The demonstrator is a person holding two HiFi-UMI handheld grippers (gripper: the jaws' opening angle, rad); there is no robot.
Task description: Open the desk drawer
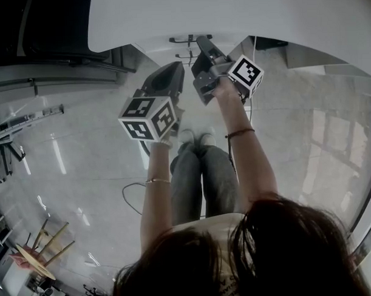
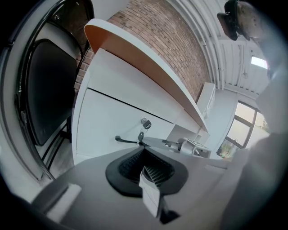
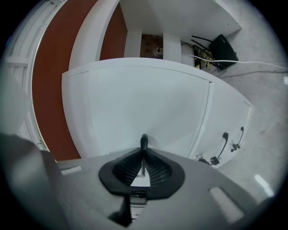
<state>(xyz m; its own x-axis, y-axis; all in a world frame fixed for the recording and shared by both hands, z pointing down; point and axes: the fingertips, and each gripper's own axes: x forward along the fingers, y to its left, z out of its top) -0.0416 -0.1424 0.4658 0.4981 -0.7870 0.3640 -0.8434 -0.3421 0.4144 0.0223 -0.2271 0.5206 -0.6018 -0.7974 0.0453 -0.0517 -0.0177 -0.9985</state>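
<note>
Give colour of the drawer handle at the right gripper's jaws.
The slim drawer handle is black, clearest in the right gripper view.

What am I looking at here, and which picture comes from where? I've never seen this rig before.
There is no robot. A person holds a hand-held gripper in each hand. The head view comes from a camera on the person's head, looking down past the marker cubes at the white desk. The other two cameras ride on the grippers and look along their jaws. The left hand-held gripper has its jaws together with nothing in them, and it faces a key on the desk's front. The right hand-held gripper is shut on the black handle of the drawer front.
</note>
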